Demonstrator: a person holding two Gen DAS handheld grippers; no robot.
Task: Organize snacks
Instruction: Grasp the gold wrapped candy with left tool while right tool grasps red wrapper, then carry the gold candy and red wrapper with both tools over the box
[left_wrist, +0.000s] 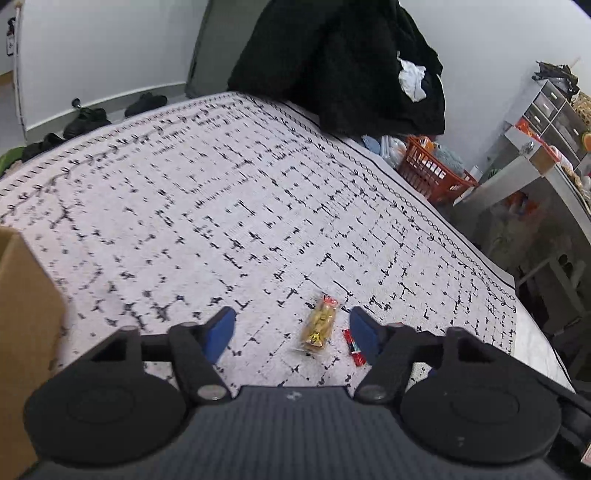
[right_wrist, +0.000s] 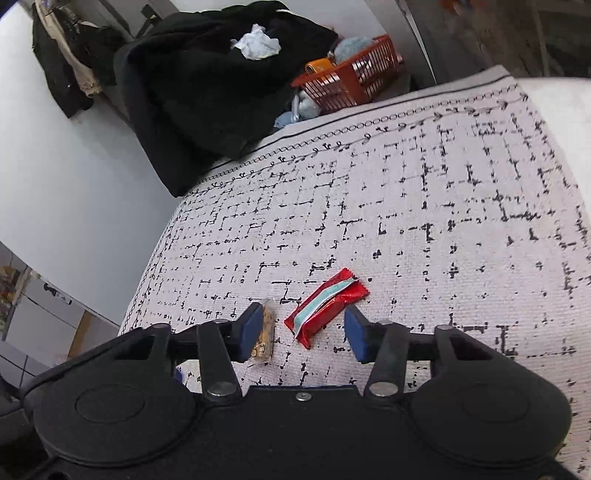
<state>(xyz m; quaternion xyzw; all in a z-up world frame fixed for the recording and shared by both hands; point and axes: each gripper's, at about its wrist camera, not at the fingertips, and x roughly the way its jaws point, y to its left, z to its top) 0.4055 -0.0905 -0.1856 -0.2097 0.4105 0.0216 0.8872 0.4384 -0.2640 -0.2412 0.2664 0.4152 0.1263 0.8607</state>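
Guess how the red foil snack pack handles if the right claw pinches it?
The red snack pack looks flat and light, so it should lift easily. Its glossy foil may slip against the pads. Lying flat on the rug, it won't roll.

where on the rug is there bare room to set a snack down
The patterned rug lies bare from the cardboard box across to the black coat. It is crowded only near both open grippers, around the yellow snack packet and red wrapper.

Left claw (left_wrist: 293, 334) hanging wide open over the patterned rug (left_wrist: 221, 206)

Yellow snack pack (left_wrist: 320, 325) sits between the blue pads, red wrapper (left_wrist: 352, 347) just beside it at 3 o'clock; cardboard box (left_wrist: 26, 332) at 9, orange basket (left_wrist: 434, 173) around 2.
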